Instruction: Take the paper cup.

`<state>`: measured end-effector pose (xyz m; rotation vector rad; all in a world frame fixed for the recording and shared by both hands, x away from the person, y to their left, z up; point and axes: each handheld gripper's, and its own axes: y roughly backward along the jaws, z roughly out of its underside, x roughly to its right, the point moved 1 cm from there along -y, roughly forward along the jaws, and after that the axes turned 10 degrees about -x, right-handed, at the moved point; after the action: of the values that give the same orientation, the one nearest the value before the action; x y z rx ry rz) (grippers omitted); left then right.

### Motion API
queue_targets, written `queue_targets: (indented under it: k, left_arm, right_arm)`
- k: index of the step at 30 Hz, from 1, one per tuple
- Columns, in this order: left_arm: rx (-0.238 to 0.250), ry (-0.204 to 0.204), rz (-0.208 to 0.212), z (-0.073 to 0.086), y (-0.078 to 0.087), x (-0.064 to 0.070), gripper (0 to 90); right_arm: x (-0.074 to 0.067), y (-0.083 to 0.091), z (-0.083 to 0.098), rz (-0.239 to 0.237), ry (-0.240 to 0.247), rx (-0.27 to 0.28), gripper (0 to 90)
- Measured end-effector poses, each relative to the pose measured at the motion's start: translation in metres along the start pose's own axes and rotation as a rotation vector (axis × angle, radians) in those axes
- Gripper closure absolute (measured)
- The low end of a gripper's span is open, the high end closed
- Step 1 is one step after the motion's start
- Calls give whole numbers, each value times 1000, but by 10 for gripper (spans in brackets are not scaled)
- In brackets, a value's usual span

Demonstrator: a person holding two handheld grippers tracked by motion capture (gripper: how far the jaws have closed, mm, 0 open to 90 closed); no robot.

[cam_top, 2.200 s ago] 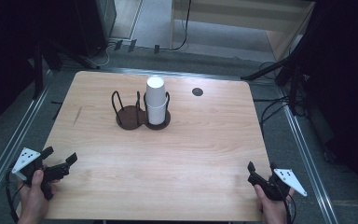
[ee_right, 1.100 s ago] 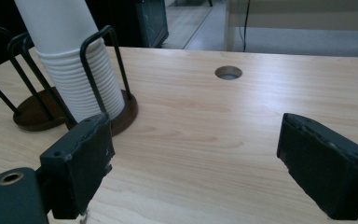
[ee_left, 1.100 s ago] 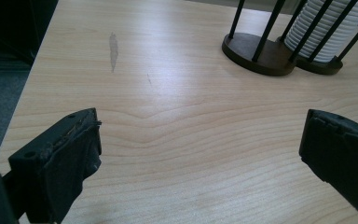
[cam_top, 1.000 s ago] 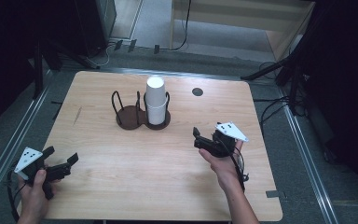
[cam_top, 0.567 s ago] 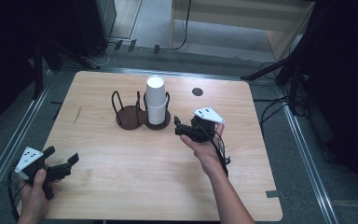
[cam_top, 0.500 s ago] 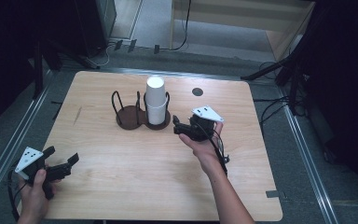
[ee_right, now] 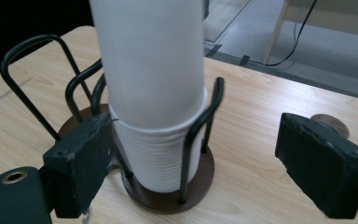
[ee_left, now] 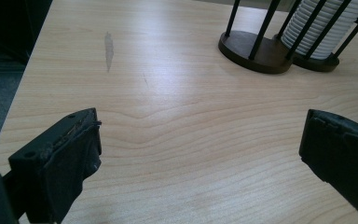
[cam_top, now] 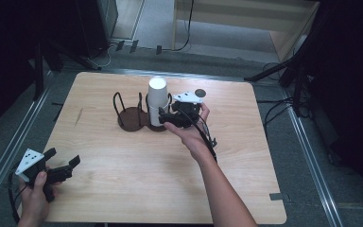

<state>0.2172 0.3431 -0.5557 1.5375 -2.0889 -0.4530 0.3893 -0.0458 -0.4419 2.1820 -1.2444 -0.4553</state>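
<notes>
A person's right arm stretches from the near edge across the wooden worktop [cam_top: 123, 189], forearm angled toward the far left, wrist level, carrying the right gripper [cam_top: 166, 118] up to a stack of white paper cups [cam_top: 156, 100]. The stack stands upright in the right-hand ring of a dark wire cup holder [cam_top: 131, 117], near the far middle of the worktop. In the right gripper view the fingers [ee_right: 81, 161] stand apart; one sits close beside the lower stack and the holder's wire, the other well clear to the right, nothing gripped. At the near left corner the left hand [cam_top: 33, 198] rests low, left gripper [cam_top: 64, 166] aimed across the worktop toward the holder. Its fingers [ee_left: 60, 161] gape wide over bare wood, holding nothing.
</notes>
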Motion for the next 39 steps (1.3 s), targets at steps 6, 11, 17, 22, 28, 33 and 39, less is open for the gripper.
queue_targets:
  k: [6, 11, 17, 22, 28, 33, 39]
  left_arm:
    - [-2, 2, 0, 0, 0, 0, 0]
    - [0, 8, -1, 0, 0, 0, 0]
    - [3, 10, 2, 0, 0, -1, 0]
    - [0, 8, 4, 0, 0, -1, 0]
    - [3, 11, 7, 0, 0, -1, 0]
    - [2, 12, 8, 0, 0, -2, 0]
    - [-1, 11, 11, 0, -1, -2, 0]
  right_arm:
    - [-9, -12, -13, 7, 3, -22, 124]
    - [-14, -18, -23, -7, -18, -19, 131]
    - [-19, -26, -33, -14, -24, -22, 136]
    - [-21, -33, -40, -8, -17, -24, 137]
    - [-23, -39, -46, -11, -38, -33, 154]
    - [-23, -43, -45, 1, -40, -27, 247]
    - [-23, -42, -46, -4, -33, -8, 266]
